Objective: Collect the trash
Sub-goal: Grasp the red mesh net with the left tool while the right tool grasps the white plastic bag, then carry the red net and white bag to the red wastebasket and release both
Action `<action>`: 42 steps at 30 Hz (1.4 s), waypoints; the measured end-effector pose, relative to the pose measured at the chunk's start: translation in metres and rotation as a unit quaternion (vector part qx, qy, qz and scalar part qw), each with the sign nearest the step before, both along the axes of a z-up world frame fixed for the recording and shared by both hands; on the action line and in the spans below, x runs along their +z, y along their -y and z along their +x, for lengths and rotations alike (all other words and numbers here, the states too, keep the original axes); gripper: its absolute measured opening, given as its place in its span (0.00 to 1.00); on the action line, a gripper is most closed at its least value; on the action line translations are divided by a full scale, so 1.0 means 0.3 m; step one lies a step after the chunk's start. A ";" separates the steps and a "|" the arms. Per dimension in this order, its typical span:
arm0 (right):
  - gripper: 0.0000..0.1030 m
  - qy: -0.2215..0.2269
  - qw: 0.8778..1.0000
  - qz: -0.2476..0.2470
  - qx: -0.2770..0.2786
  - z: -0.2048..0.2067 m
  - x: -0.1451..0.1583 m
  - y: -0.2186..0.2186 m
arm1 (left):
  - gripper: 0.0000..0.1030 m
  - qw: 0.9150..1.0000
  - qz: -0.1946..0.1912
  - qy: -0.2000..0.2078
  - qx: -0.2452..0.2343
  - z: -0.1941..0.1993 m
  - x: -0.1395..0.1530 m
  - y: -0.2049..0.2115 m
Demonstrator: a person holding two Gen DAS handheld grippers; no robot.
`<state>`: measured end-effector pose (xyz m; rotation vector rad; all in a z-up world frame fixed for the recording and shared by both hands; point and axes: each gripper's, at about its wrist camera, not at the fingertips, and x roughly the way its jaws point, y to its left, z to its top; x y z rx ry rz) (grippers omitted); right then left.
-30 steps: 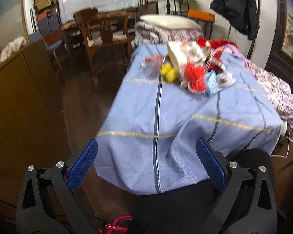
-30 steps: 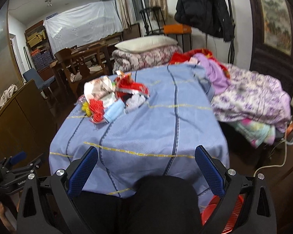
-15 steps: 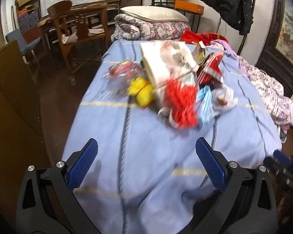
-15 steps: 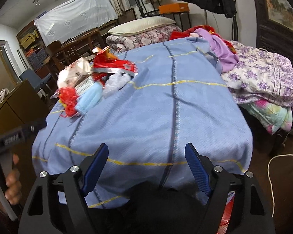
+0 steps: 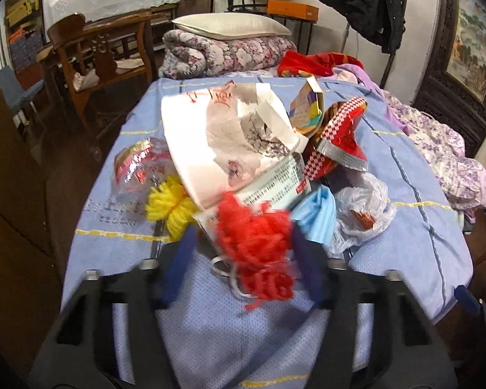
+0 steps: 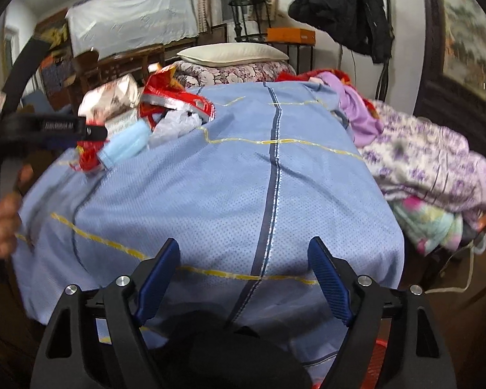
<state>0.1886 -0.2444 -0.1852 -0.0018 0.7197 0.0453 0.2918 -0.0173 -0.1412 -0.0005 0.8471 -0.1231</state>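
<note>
A heap of trash lies on the blue cloth-covered table: a red yarn clump, yellow yarn, a white paper bag, a blue face mask, a clear plastic bag and a red foil wrapper. My left gripper is closing, blurred, with the red yarn between its fingers; the right pad touches it and a small gap shows at the left pad. In the right wrist view the left gripper reaches into the heap. My right gripper is opening above the cloth's near edge, nothing between its fingers.
Folded quilts and a pillow lie beyond the table, with purple and floral bedding to its right. A wooden chair stands at the back left, a brown cabinet on the left. Something red shows low beside the right gripper.
The left gripper travelled forward over the cloth to the trash heap, and its jaws narrowed around the red yarn. The right gripper sank toward the table's near edge.
</note>
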 end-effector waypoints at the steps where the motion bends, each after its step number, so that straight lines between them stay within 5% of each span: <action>1: 0.87 0.000 1.000 -0.009 0.004 0.002 -0.005 -0.009 | 0.39 1.000 -0.006 0.001 -0.001 -0.010 0.002 -0.009; 4: 0.95 -0.003 1.000 -0.025 0.014 0.009 -0.018 -0.029 | 0.35 1.000 -0.027 0.011 -0.001 -0.070 0.028 -0.050; 10: 0.95 -0.004 0.999 -0.036 0.012 0.017 -0.024 -0.040 | 0.35 0.998 -0.067 0.016 0.000 -0.158 0.057 -0.153; 14: 0.71 -0.006 0.999 0.017 0.029 0.020 0.025 -0.024 | 0.35 0.997 -0.078 0.023 0.009 -0.183 0.060 -0.198; 21: 0.69 0.004 0.995 0.084 0.058 0.201 0.188 -0.084 | 0.35 0.994 -0.101 0.038 0.030 -0.204 0.064 -0.291; 30: 0.66 -0.035 0.998 0.025 0.054 0.425 0.125 -0.239 | 0.35 0.993 -0.110 0.038 0.038 -0.213 0.011 -0.377; 31: 0.61 -0.044 0.998 0.017 0.049 0.438 0.109 -0.246 | 0.35 0.993 -0.110 0.038 0.036 -0.212 0.006 -0.381; 33: 0.24 -0.063 0.997 0.016 0.049 0.457 0.081 -0.251 | 0.35 0.993 -0.108 0.040 0.031 -0.212 0.000 -0.381; 42: 0.16 -0.011 0.996 0.079 0.046 0.270 0.251 -0.164 | 0.35 0.992 -0.110 0.061 -0.011 -0.254 0.076 -0.319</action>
